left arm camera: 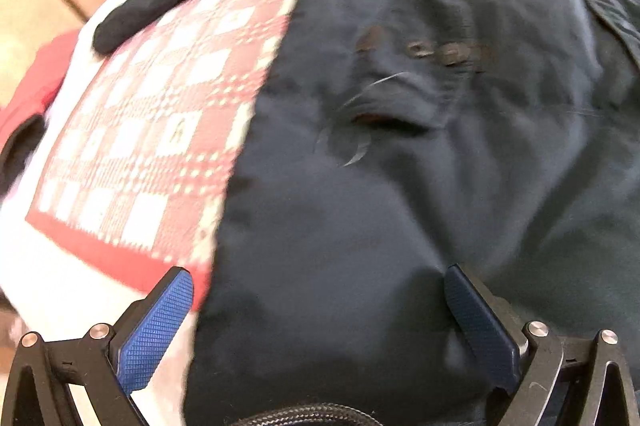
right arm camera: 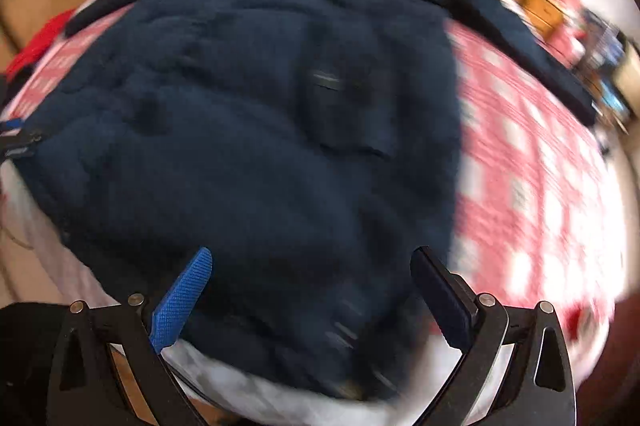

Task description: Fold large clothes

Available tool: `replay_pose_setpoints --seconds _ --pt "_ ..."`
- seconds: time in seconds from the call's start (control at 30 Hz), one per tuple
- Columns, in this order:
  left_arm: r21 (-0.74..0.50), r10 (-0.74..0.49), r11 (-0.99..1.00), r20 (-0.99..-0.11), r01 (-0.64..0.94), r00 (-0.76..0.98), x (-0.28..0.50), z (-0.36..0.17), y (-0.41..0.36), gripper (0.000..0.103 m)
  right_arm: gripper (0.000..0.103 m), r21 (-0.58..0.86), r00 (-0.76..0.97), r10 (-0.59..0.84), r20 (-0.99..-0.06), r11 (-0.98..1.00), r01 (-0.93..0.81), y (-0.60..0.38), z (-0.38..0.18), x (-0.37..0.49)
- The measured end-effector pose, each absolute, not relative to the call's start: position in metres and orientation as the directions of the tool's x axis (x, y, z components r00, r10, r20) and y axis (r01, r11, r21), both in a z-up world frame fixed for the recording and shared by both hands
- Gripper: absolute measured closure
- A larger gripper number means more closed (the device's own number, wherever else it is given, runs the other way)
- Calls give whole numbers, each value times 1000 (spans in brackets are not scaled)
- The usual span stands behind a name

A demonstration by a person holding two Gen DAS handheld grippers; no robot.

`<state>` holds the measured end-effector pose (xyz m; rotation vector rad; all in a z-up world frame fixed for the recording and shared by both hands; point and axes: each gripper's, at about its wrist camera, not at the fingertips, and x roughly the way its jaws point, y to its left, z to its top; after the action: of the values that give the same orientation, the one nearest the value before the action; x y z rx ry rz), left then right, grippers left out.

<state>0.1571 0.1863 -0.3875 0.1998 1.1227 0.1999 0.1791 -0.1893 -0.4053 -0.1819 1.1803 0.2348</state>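
Over jacket (left arm camera: 400,186) hem — left claw (left arm camera: 320,310) wide | right claw (right arm camera: 312,290) wide | checked cloth (right arm camera: 540,166) beside right edge

jacket (left arm camera: 400,206): matt navy cloth | blanket (left arm camera: 160,130): woven checked cloth | gripper pads (left arm camera: 156,330): knurled blue

Left claw (left arm camera: 318,276) and right claw (right arm camera: 311,258) both spread wide, gripping nothing.

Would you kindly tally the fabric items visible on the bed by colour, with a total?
Dark navy: 1, the jacket spread flat, both sleeves out.
Red-and-white checked: 1, the blanket under it.
White: 1, the sheet beneath the blanket.
Solid red: 1, a cloth at the bed's edge.
Total: 4
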Motion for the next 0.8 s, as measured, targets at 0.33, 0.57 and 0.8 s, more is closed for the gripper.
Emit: replay_pose_setpoints --seconds 0.33,0.57,0.8 --pt "282 294 956 -898 -84 328 174 -386 234 0 1 -159 261 -131 -956 983 -91 -300 -409 168" --pt "175 152 985 -848 -2 508 277 -305 157 0 1 -161 514 -144 -846 987 12 -350 -287 264" --pt "133 -49 969 -721 207 691 412 -184 36 0 1 -275 753 -210 -623 960 40 -415 -152 408"
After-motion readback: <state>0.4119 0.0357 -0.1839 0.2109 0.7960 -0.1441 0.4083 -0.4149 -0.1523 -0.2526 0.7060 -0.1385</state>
